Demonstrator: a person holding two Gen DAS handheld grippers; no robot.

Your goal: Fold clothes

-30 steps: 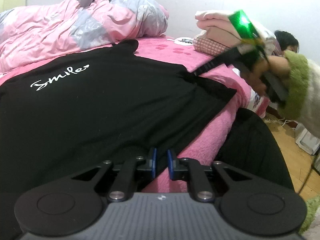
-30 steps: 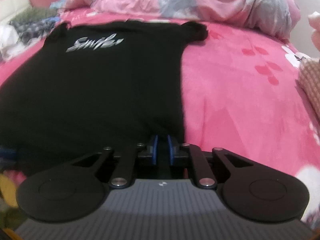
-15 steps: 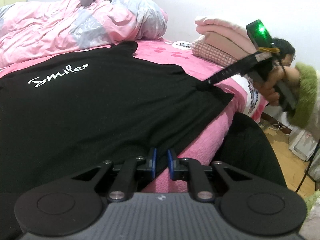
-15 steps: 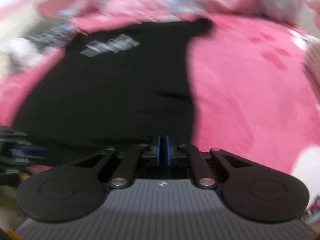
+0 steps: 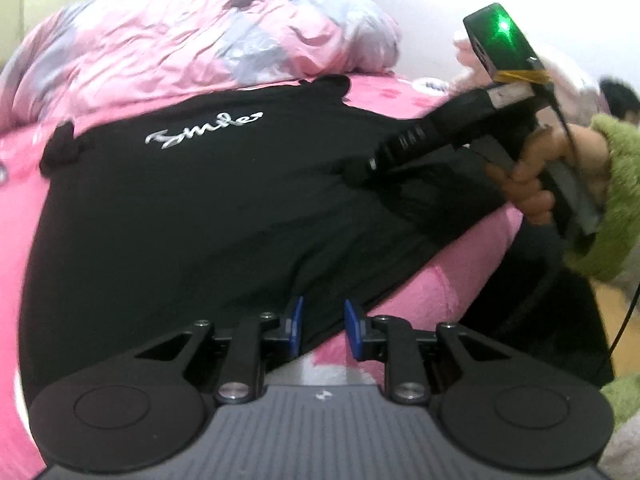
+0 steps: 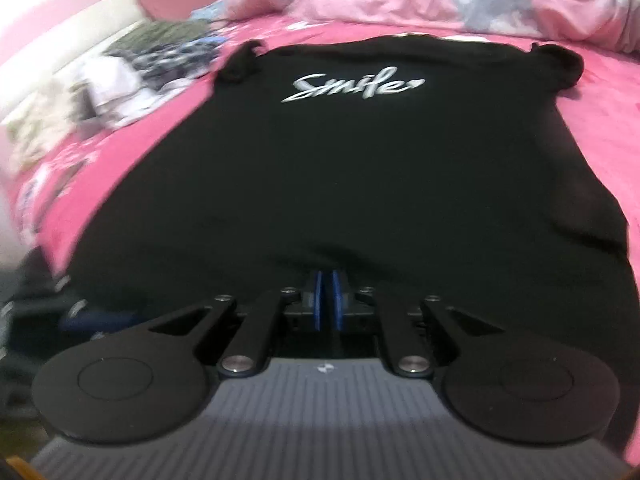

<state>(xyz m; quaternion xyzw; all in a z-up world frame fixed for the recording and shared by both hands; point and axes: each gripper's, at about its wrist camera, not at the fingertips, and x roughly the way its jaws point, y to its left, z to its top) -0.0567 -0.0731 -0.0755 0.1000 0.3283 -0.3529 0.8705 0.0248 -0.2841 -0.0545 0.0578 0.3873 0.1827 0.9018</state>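
L gripper (image 5: 321, 326): blue pads apart, jaws opening; hem of black T-shirt (image 5: 208, 208) lies in the gap, pads not pressing on it. R gripper (image 6: 327, 300): pads together at shirt's near edge; dark cloth all round the tips, can't tell if any is pinched between them. Seen from L wrist cam, R gripper's tips (image 5: 370, 164) sit low on the shirt's right side, fabric puckered there. Hand (image 5: 536, 176) on its handle, fuzzy green sleeve (image 5: 616, 200) behind; green light on the unit atop it.

T-shirt spread front-up on pink bedsheet (image 6: 624, 128), white "Smile" script (image 6: 352, 88) across chest, collar end away from both cams. Short sleeves bunched at both far corners. Hem at bed's near edge.

Beyond shirt: rumpled pink-grey duvet (image 5: 192, 48) along far side of bed. Pile of mixed clothes (image 6: 120, 76) to shirt's left in R wrist view, blurred. Both views motion-smeared at edges.
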